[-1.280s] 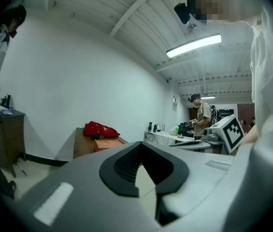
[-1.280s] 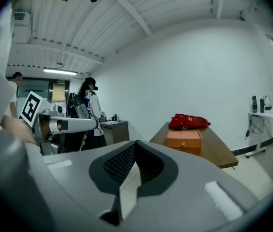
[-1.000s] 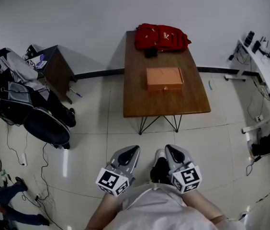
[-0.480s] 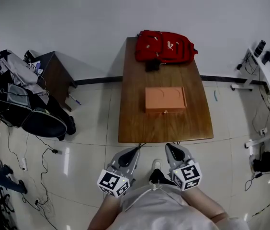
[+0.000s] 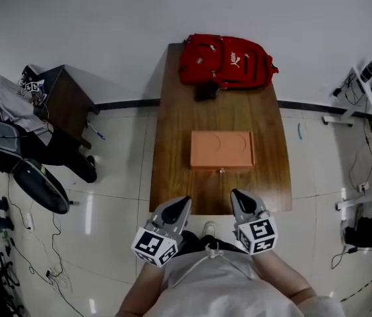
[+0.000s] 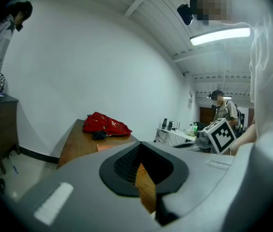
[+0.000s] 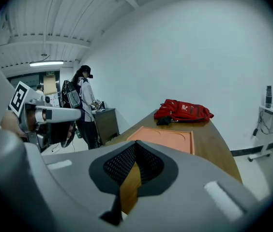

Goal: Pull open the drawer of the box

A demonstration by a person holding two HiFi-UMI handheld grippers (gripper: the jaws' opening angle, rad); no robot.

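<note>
**Locating the Box and Checking the Jaws**

1. Box. The orange box [image 5: 222, 149] lies flat at the middle of the wooden table [image 5: 173, 177], with its long side across the table. Its top has two shallow round recesses, both bare. The drawer front faces the near edge and carries a small knob [image 5: 222, 170]. The front appears flush with the body, though the steep head view leaves this uncertain. The interior is out of sight, so its contents cannot be told.

2. Backpack. A red backpack [image 5: 225, 59] lies at the table's far end, and what it holds is not visible. A small dark item [image 5: 204, 91] touches its near side and is too small to identify.

3. Grippers. The left gripper [image 5: 182, 203] and the right gripper [image 5: 237, 194] hover side by side over the table's near edge, apart from the box and pointing toward it. Each pair of jaws is pressed together with nothing between them.

4. Limits of view. In both gripper views the gripper body hides the drawer front. A dark side table [image 5: 67, 101] stands at the left, and the items on it are unreadable. A person beside it is cut off by the frame edge.
</note>
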